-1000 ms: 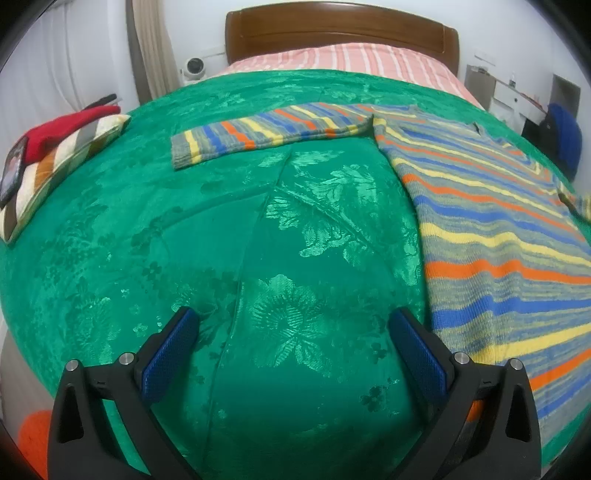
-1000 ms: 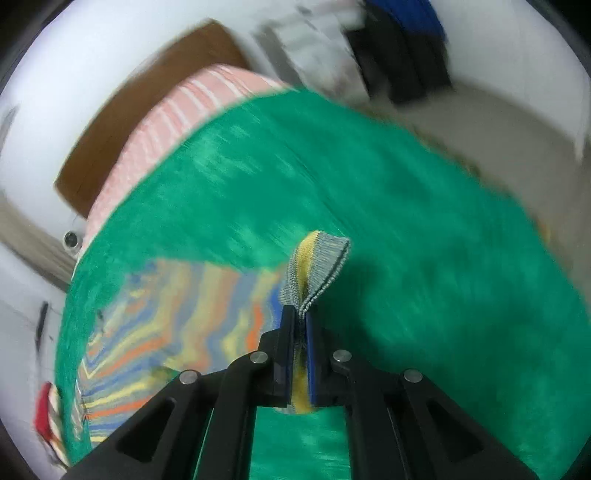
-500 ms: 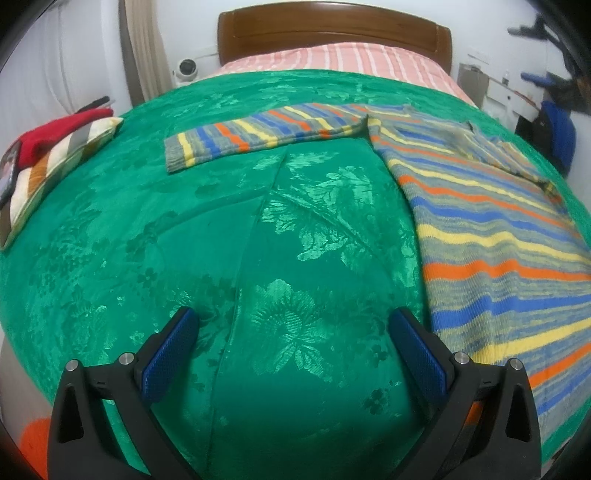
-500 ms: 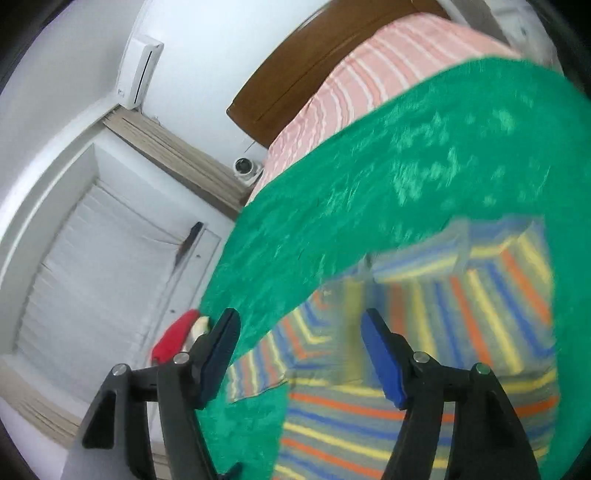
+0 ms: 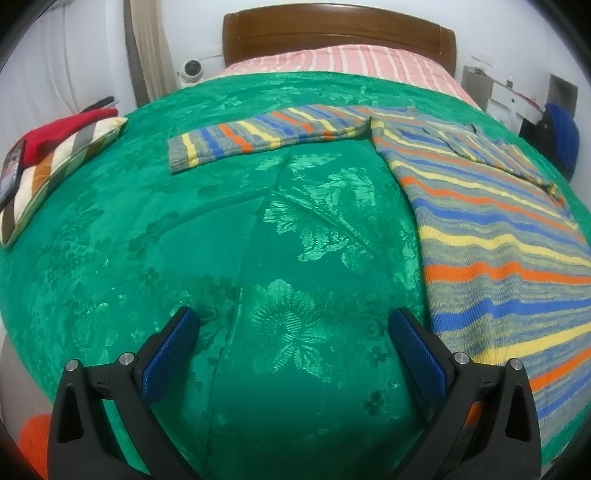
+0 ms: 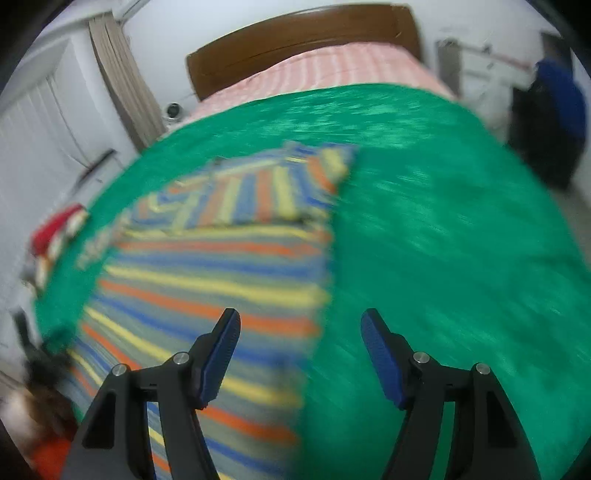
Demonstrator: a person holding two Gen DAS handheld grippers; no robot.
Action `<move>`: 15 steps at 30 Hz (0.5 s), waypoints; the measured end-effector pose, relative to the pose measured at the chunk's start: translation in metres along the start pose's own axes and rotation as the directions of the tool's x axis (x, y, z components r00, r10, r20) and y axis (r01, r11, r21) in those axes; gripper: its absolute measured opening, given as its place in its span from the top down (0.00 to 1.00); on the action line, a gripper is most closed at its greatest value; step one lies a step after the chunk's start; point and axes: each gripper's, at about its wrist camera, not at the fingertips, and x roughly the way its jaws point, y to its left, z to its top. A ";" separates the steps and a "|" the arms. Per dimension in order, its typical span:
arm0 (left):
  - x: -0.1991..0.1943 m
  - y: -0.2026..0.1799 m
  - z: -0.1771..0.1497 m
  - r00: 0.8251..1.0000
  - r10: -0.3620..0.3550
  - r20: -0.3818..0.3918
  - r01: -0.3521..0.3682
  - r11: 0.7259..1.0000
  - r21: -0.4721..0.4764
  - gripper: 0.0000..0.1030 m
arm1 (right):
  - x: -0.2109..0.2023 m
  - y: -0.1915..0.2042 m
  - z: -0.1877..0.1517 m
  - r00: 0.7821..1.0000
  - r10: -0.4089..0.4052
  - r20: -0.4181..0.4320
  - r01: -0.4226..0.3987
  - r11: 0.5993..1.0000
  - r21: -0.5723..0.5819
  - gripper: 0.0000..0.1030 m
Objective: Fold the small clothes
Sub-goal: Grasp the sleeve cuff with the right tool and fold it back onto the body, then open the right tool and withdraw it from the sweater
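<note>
A striped sweater (image 5: 491, 229) in grey, blue, orange and yellow lies flat on the green bedspread (image 5: 184, 236). Its left sleeve (image 5: 258, 136) stretches out to the left. Its right sleeve (image 6: 273, 192) lies folded across the chest. My left gripper (image 5: 291, 332) is open and empty over bare bedspread, left of the sweater's hem. My right gripper (image 6: 299, 332) is open and empty above the sweater's (image 6: 207, 288) right edge; that view is blurred.
A striped cushion (image 5: 59, 162) with a red cloth and a phone lies at the bed's left edge. The wooden headboard (image 5: 332, 33) and pink striped sheet are at the far end. A white cabinet and blue bag (image 5: 561, 136) stand at right.
My right gripper let go of the right sleeve, opened, and swung back over the sweater's lower right side. The sleeve now lies folded on the chest. The left gripper barely moved.
</note>
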 end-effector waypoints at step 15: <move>-0.001 -0.002 -0.002 1.000 0.013 0.012 -0.013 1.000 0.000 0.00 | -0.006 -0.055 -0.083 0.958 -0.272 0.088 0.257 0.955 0.150 0.20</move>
